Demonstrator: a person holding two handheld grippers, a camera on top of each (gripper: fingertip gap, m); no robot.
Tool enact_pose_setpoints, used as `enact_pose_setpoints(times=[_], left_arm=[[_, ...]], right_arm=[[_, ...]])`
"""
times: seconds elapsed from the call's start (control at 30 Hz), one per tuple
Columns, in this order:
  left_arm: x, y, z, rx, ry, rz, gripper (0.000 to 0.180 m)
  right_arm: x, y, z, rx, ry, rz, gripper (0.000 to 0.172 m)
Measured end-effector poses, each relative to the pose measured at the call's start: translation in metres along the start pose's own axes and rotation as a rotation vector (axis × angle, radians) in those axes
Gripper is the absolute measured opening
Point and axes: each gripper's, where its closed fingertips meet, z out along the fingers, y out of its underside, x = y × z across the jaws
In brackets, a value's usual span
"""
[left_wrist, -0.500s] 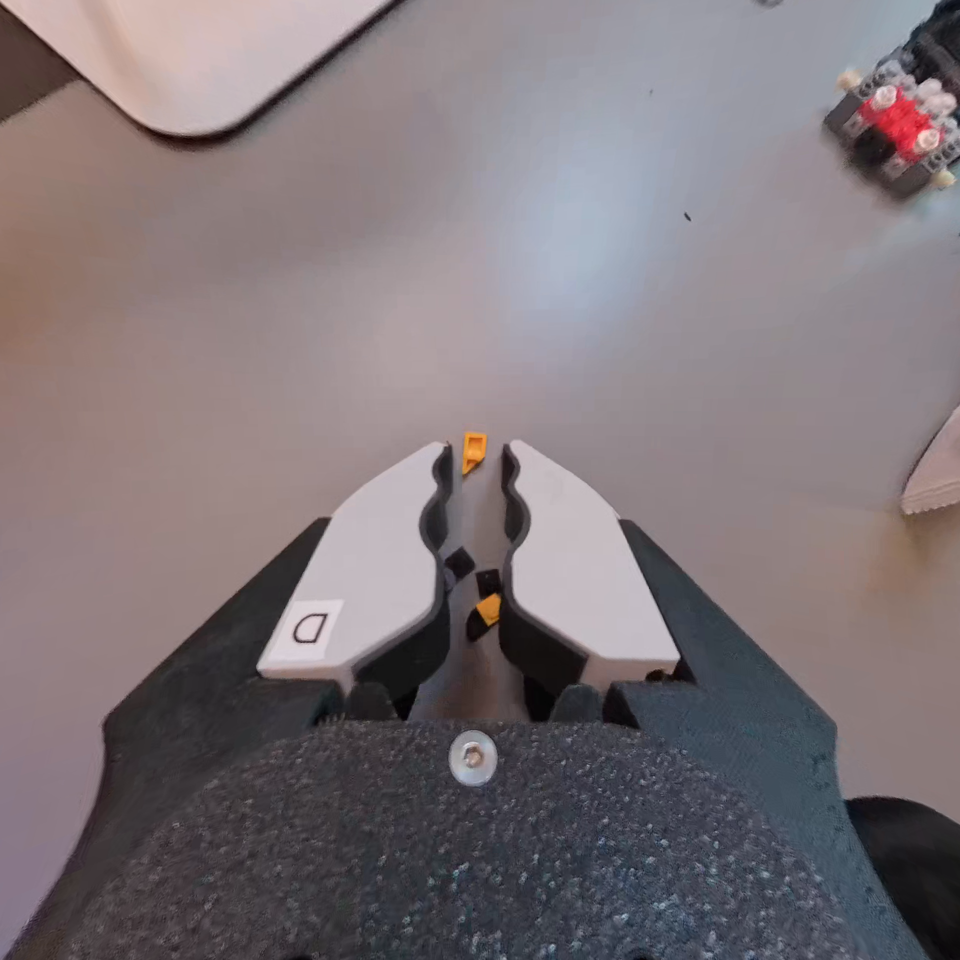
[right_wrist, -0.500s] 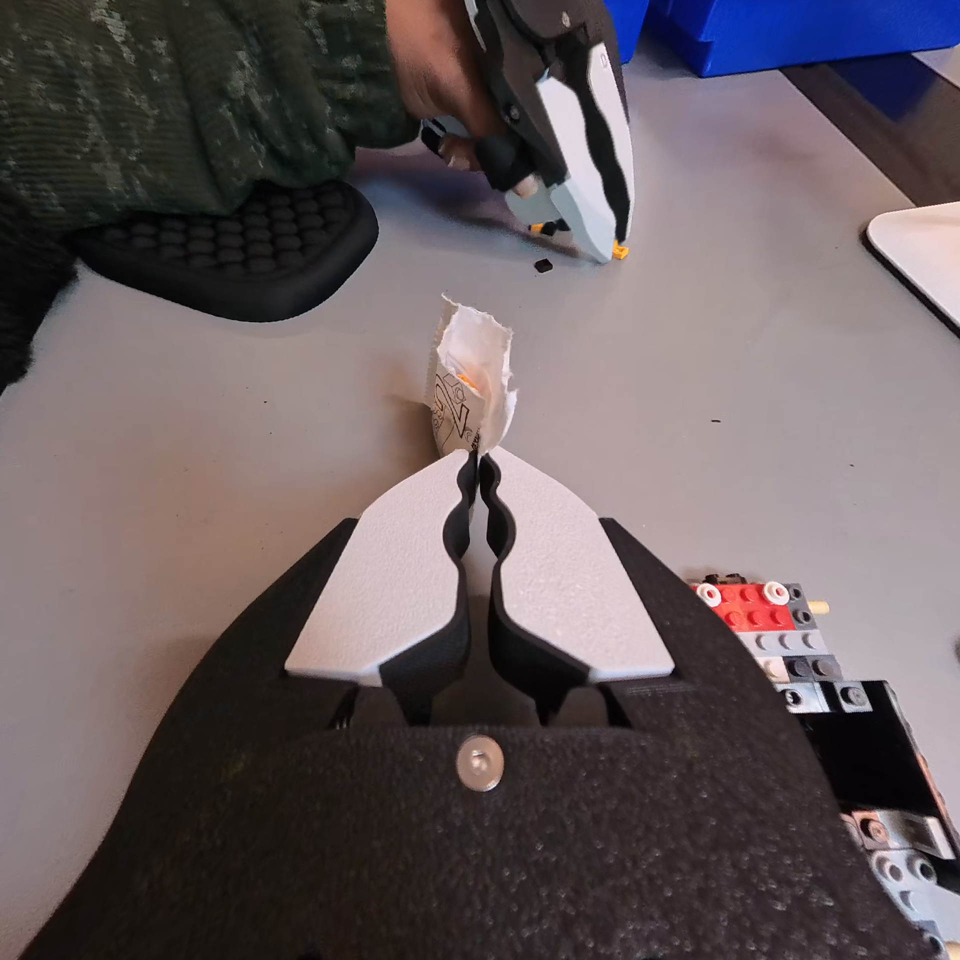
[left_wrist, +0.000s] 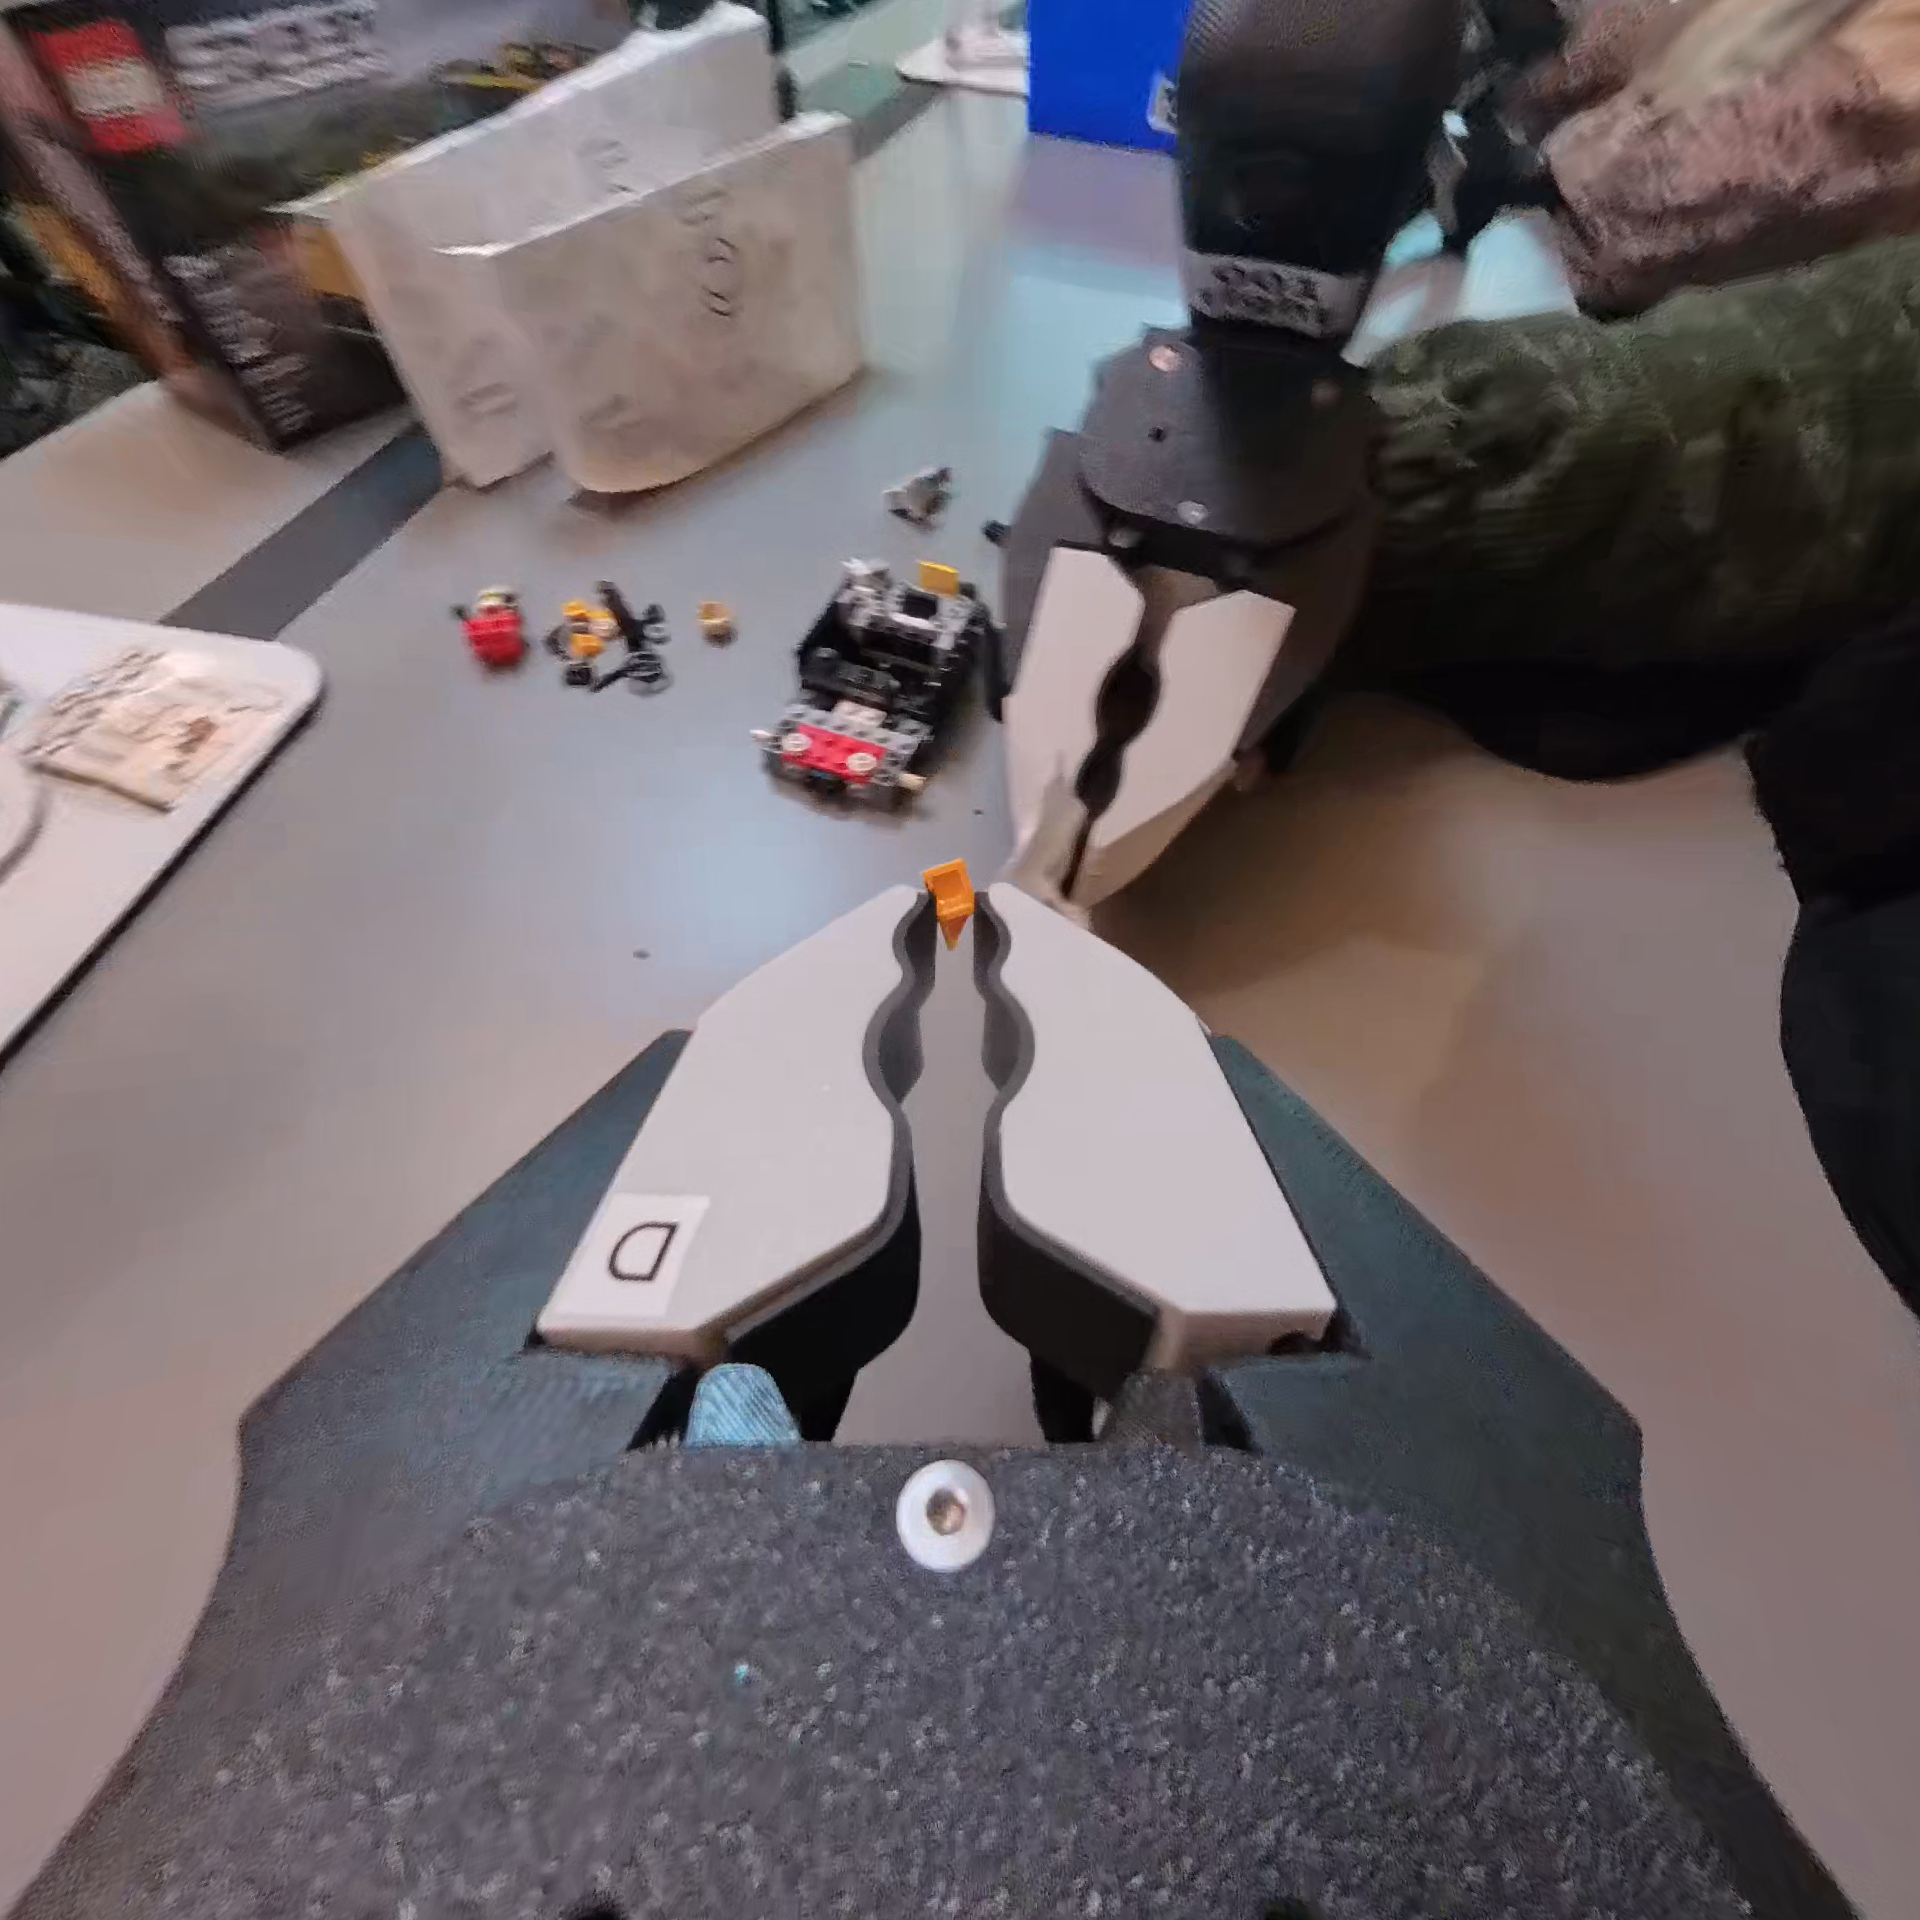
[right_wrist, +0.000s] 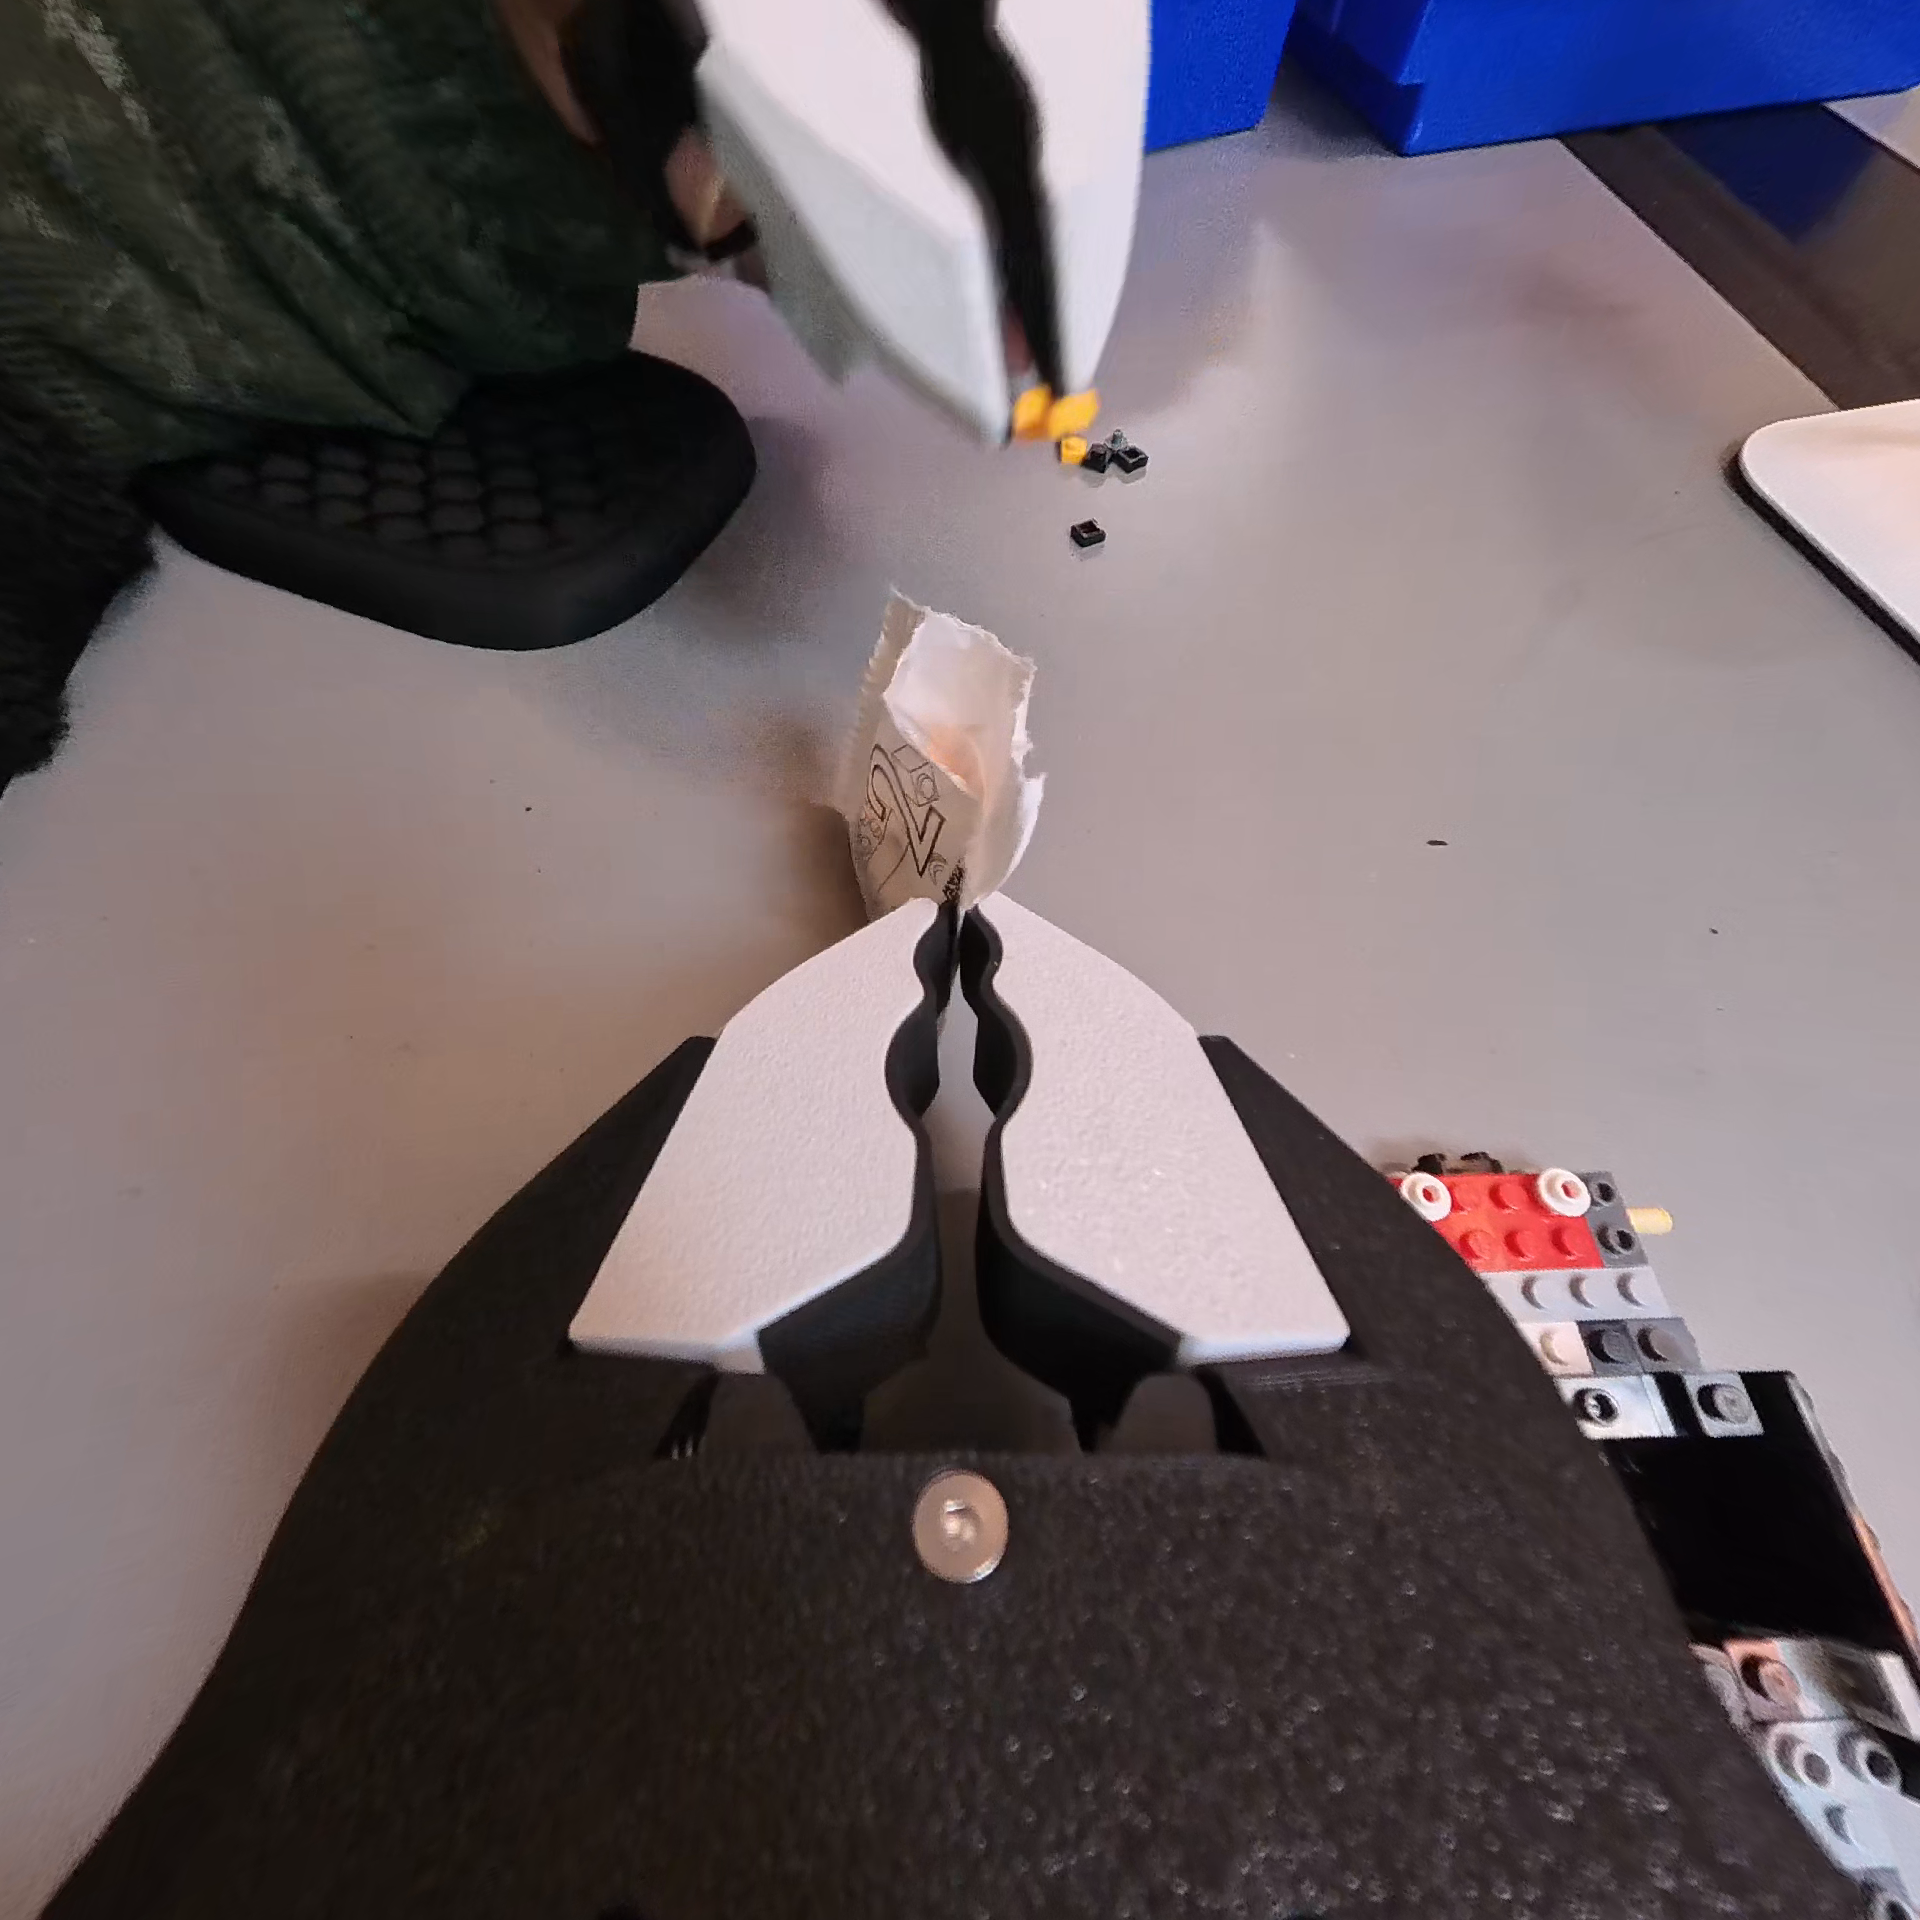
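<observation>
Cardboard box (left_wrist: 156, 208) blurred, brick model (right_wrist: 1714, 1455) cut off

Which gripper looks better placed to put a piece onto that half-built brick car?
Probably left: the left gripper pinches a small orange brick piece, while the right gripper is shut on a torn paper bag.

Black tool (left_wrist: 951, 909), grey fingers (left_wrist: 790, 1122), green sleeve (right_wrist: 260, 187).

Two grippers (left_wrist: 950, 912), two standing white bags (left_wrist: 665, 312), one torn paper packet (right_wrist: 940, 769), one brick car (left_wrist: 883, 675).
</observation>
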Motion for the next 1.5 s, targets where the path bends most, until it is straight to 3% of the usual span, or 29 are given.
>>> enact_pose_setpoints(times=[0.13, 0.27, 0.4, 0.5, 0.63, 0.73, 0.97, 1.13, 1.37, 1.5], left_arm=[[0.016, 0.014, 0.023, -0.107, 0.034, 0.057, 0.016], [0.009, 0.013, 0.016, -0.084, 0.022, 0.025, 0.020], [-0.039, 0.018, -0.020, -0.104, -0.202, -0.032, 0.015], [-0.072, 0.054, -0.047, -0.240, -0.327, -0.125, 0.015], [-0.068, 0.096, -0.049, -0.410, -0.253, -0.227, 0.021], [-0.069, 0.120, -0.047, -0.542, -0.274, -0.217, 0.020], [-0.064, 0.119, -0.041, -0.513, -0.234, -0.285, 0.009], [-0.063, 0.116, -0.039, -0.514, -0.234, -0.250, 0.006], [-0.005, 0.011, -0.010, -0.079, -0.033, -0.057, 0.005], [0.015, 0.010, 0.012, -0.111, -0.005, 0.021, 0.006]], right_arm=[[0.000, 0.001, 0.000, -0.005, 0.002, -0.003, 0.001], [0.001, 0.001, 0.000, -0.006, 0.001, -0.003, 0.001], [0.001, 0.002, -0.001, -0.010, 0.005, -0.007, 0.001], [0.001, 0.002, 0.000, -0.008, 0.003, -0.005, 0.001], [0.002, 0.002, 0.000, -0.008, 0.002, 0.001, 0.001], [0.002, 0.003, -0.001, -0.012, 0.002, 0.000, 0.002], [0.001, 0.003, 0.000, -0.013, 0.000, -0.002, 0.002], [0.001, 0.003, 0.000, -0.013, -0.001, -0.001, 0.002], [0.001, 0.003, 0.002, -0.012, 0.012, -0.005, 0.002], [-0.001, 0.001, 0.004, -0.007, 0.016, -0.018, 0.002]])
